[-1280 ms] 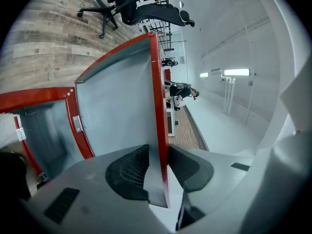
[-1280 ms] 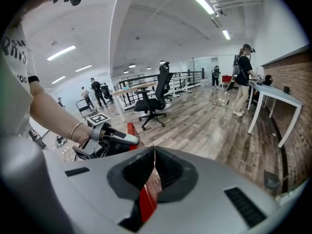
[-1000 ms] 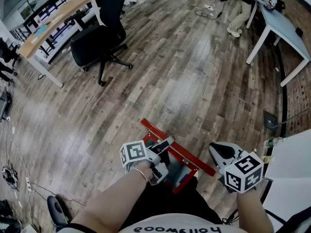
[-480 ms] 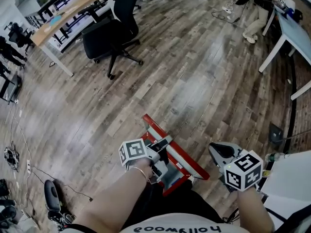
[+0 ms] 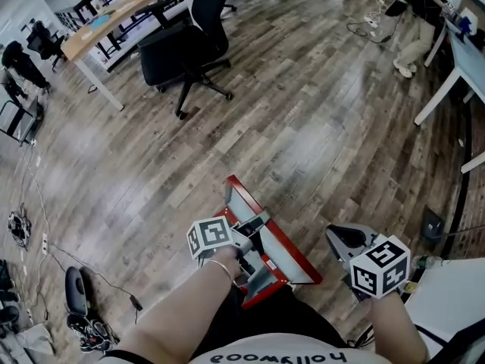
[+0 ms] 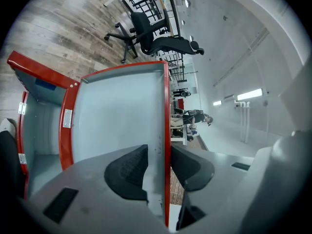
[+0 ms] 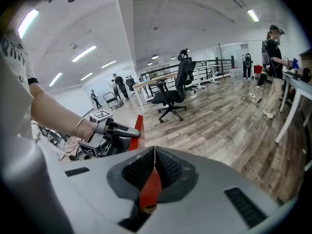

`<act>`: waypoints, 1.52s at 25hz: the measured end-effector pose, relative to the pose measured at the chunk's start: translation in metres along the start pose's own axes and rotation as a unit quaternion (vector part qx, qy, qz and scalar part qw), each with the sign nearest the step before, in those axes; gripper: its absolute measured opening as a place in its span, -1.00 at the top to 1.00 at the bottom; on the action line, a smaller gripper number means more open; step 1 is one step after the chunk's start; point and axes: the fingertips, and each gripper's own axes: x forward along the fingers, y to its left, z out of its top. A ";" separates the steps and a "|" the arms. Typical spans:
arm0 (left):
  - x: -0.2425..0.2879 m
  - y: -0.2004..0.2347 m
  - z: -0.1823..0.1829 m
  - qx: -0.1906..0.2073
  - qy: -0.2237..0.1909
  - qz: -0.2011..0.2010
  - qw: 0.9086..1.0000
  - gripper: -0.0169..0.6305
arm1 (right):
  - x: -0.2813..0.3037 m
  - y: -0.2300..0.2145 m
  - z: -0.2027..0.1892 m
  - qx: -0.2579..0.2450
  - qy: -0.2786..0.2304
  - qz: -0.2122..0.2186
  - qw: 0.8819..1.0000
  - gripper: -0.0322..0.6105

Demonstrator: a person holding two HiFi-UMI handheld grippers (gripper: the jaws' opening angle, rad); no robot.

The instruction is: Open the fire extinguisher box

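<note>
Red fire extinguisher box on the wooden floor of an open office, its door in the left tongs

The plank floor (image 5: 303,127) runs far to a black office chair (image 5: 189,44) and a long desk (image 5: 114,14). The fire extinguisher box (image 6: 41,130) stands near the person, and its door (image 6: 117,116) is swung out. The left tongs (image 6: 157,165) are clamped on the door's red free edge. The right tongs (image 7: 155,160) are closed with nothing held, well apart on the right. The left forearm reaches forward over the box, and both tongs tilt down.
</note>
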 end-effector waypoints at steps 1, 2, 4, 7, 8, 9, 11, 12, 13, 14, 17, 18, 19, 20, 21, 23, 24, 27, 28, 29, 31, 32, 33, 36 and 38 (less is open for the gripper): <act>0.002 0.000 0.000 0.000 -0.002 0.001 1.000 0.54 | 0.001 -0.003 0.001 0.002 -0.001 0.002 1.000 0.87; 0.004 0.000 0.001 0.000 -0.004 0.001 1.000 0.54 | 0.002 -0.006 0.001 0.004 -0.002 0.004 1.000 0.87; 0.006 0.000 0.000 0.001 -0.008 0.002 1.000 0.54 | 0.004 -0.010 0.001 0.005 0.000 0.009 1.000 0.87; 0.008 0.000 0.000 0.003 -0.012 0.005 1.000 0.54 | 0.008 -0.013 0.001 0.008 0.001 0.017 1.000 0.87; 0.008 -0.001 0.000 0.003 -0.014 0.006 1.000 0.54 | 0.010 -0.014 0.001 0.008 0.002 0.020 1.000 0.87; 0.009 -0.001 0.001 0.003 -0.015 0.006 1.000 0.54 | 0.012 -0.015 0.001 0.008 0.003 0.023 1.000 0.87; 0.011 0.000 0.001 0.001 -0.020 0.006 1.000 0.54 | 0.016 -0.016 0.000 0.006 0.005 0.028 1.000 0.87; 0.012 0.000 0.001 0.000 -0.023 0.006 1.000 0.53 | 0.018 -0.018 0.000 0.005 0.006 0.030 1.000 0.87; 0.013 0.001 0.001 0.000 -0.026 0.006 1.000 0.53 | 0.019 -0.019 -0.001 0.005 0.006 0.033 0.999 0.87; 0.014 0.001 0.001 0.000 -0.029 0.006 1.000 0.53 | 0.020 -0.020 -0.001 0.005 0.006 0.035 0.999 0.87; 0.019 0.001 0.002 0.000 -0.036 0.012 0.999 0.53 | 0.021 -0.024 -0.003 0.005 0.007 0.038 0.999 0.87; 0.021 0.002 0.003 0.000 -0.040 0.015 0.999 0.52 | 0.021 -0.026 -0.004 0.005 0.007 0.038 0.999 0.87; 0.023 0.002 0.003 0.000 -0.043 0.019 0.999 0.52 | 0.021 -0.028 -0.005 0.006 0.007 0.039 0.999 0.87; 0.025 0.003 0.003 0.000 -0.046 0.024 0.999 0.52 | 0.021 -0.030 -0.006 0.007 0.007 0.039 0.999 0.87; 0.027 0.004 0.003 0.000 -0.048 0.029 0.998 0.52 | 0.020 -0.032 -0.007 0.008 0.007 0.039 0.999 0.87; 0.032 0.006 0.003 0.001 -0.049 0.039 0.998 0.52 | 0.019 -0.038 -0.009 0.010 0.007 0.037 0.999 0.87; 0.034 0.006 0.003 0.002 -0.050 0.043 0.998 0.52 | 0.017 -0.041 -0.009 0.011 0.007 0.035 0.999 0.87; 0.040 0.008 0.003 0.002 -0.052 0.050 0.997 0.51 | 0.012 -0.051 -0.012 0.018 0.005 0.029 0.999 0.87; 0.042 0.009 0.003 0.002 -0.054 0.053 0.997 0.51 | 0.011 -0.054 -0.013 0.021 0.004 0.028 0.999 0.87; 0.044 0.010 0.004 0.003 -0.055 0.055 0.997 0.51 | 0.011 -0.057 -0.014 0.023 0.004 0.026 0.999 0.87; 0.048 0.011 0.004 0.004 -0.055 0.059 0.997 0.50 | 0.010 -0.063 -0.017 0.028 0.005 0.025 0.999 0.87; 0.051 0.012 0.004 0.005 -0.055 0.062 0.997 0.50 | 0.010 -0.065 -0.018 0.030 0.006 0.025 0.999 0.87; 0.053 0.012 0.004 0.006 -0.054 0.064 0.996 0.50 | 0.010 -0.067 -0.019 0.032 0.006 0.025 0.999 0.87; 0.059 0.015 0.003 0.008 -0.056 0.068 0.996 0.49 | 0.010 -0.072 -0.024 0.037 0.007 0.024 0.999 0.87; 0.063 0.017 0.003 0.010 -0.056 0.070 0.996 0.49 | 0.010 -0.075 -0.028 0.040 0.008 0.023 0.999 0.87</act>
